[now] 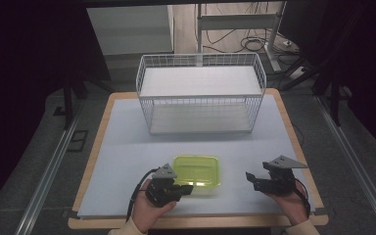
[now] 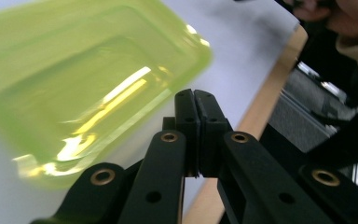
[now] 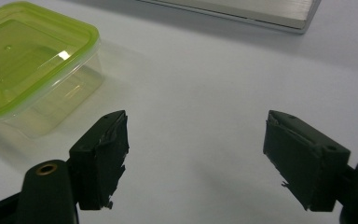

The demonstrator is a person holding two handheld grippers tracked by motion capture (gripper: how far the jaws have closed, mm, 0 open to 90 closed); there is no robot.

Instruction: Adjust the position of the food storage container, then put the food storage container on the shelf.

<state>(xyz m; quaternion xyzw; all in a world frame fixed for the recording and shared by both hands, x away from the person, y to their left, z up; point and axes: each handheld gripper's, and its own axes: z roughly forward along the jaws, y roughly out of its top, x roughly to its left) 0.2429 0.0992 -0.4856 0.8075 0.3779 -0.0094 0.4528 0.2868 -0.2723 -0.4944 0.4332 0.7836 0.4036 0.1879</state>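
Left gripper [image 1: 188, 189]: your jaws are closed, empty, at the green-lidded box's [image 1: 197, 171] near-left corner.
Right gripper [image 1: 251, 178]: your jaws gape wide, empty, near the table's [image 1: 127, 147] right edge.

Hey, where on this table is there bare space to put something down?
Free: the grey tabletop left of the lime-lidded clear plastic box, the strip between that box and the white wire basket, and the patch between the box and the right tongs. Crowded: the box's near left corner, where the shut left tongs sit.
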